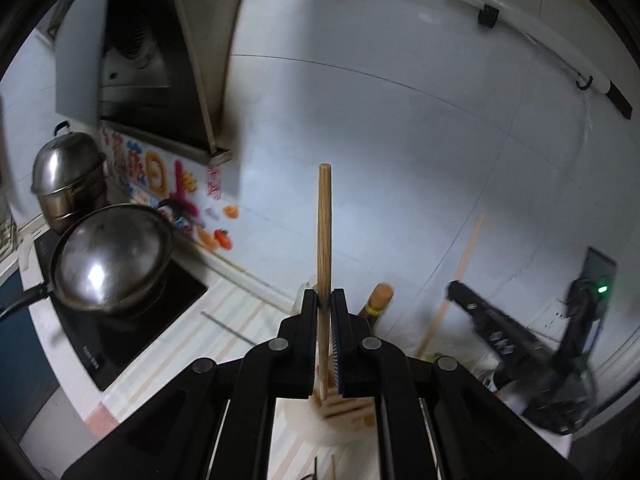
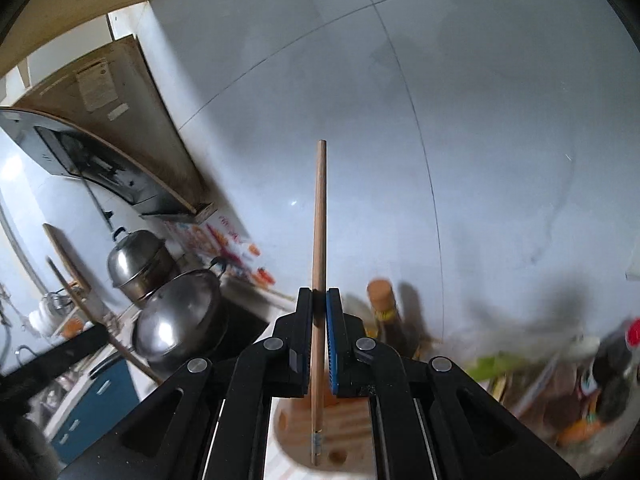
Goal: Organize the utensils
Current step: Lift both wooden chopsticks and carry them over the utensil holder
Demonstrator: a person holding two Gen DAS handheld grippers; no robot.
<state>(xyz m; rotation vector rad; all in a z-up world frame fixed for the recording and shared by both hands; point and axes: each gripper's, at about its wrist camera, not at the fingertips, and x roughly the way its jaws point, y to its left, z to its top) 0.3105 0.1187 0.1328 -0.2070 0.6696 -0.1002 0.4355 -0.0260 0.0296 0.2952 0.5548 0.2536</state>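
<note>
Above the round wooden utensil holder, the right gripper pinches a slim wooden chopstick upright, likely for slotting; the left gripper likewise clamps another upright wooden chopstick.

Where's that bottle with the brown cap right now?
The brown-capped bottle stands on the counter against the white tiled wall, just right of the right hand-held gripper and its chopstick.
</note>
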